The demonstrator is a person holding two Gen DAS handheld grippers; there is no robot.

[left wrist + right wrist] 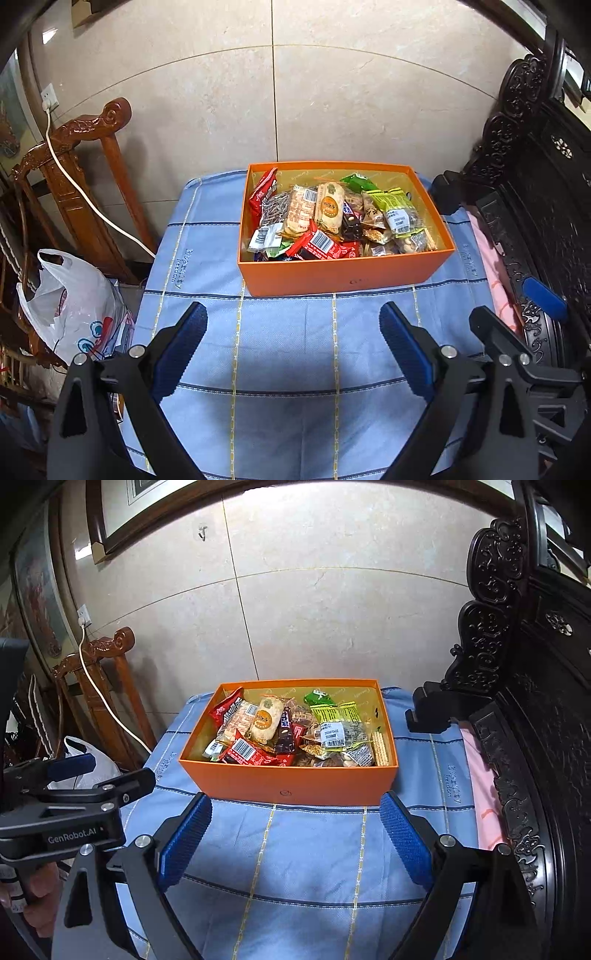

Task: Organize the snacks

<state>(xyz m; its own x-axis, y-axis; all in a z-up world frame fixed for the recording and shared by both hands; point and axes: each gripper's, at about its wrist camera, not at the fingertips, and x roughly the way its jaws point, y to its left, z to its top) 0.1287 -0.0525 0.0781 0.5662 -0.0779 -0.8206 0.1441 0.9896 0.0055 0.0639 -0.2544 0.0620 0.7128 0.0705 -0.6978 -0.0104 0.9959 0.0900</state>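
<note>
Both grippers, your left gripper (293, 325) and right gripper (295, 814), hover spread wide and empty just short of the orange box (343, 271). It sits straight ahead on the blue checked cloth (280, 362), long side facing you. Your right gripper looks nearer to that wall. Inside the box, snack packets (291, 734) lie heaped; lower ones are hidden.

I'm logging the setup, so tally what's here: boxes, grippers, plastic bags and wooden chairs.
Orange box: 1
Grippers: 2, left and right
White plastic bag: 1
Wooden chair: 1
Total: 5
</note>
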